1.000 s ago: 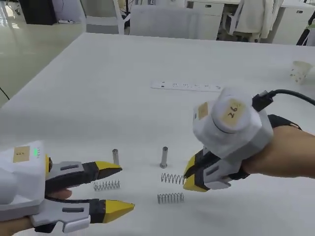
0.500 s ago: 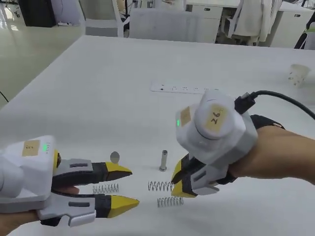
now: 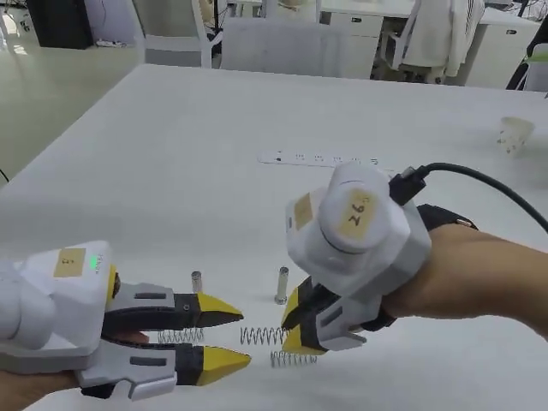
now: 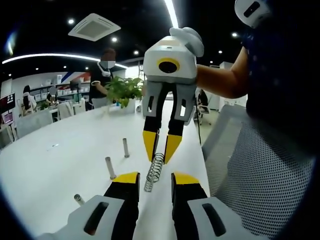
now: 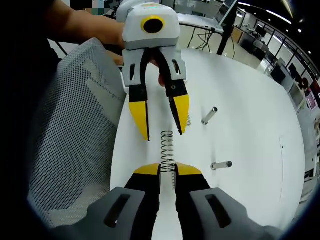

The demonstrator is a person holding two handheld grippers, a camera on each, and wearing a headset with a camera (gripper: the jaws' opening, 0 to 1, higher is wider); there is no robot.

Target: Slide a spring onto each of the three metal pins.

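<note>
**A:** Right claw [image 5: 167,171] is pinched on one end of a spring [image 5: 167,147]. The free end points into the gap of the left claw [image 4: 156,176], whose jaws stand apart with nothing between them.

**B:** Is it lifted off the bench [image 3: 171,171]?

**A:** At the held end, yes. I can't tell whether the far end touches.

**B:** How will it handle?

**A:** Light and thin-wired, I'd judge. It should flex sideways easily and squash under a hard pinch. A gentle hold close to one end, leaving the bore clear, looks best.

**B:** And the pins [image 4: 109,167]?

**A:** Three stand upright in a row in the left gripper view, all bare, just beyond the claws. They look slim, so a nudge might tip one.

**B:** Other springs?

**A:** Two spare springs [image 3: 291,358] lie on the bench, one beside the right claw and one behind the left.
</note>
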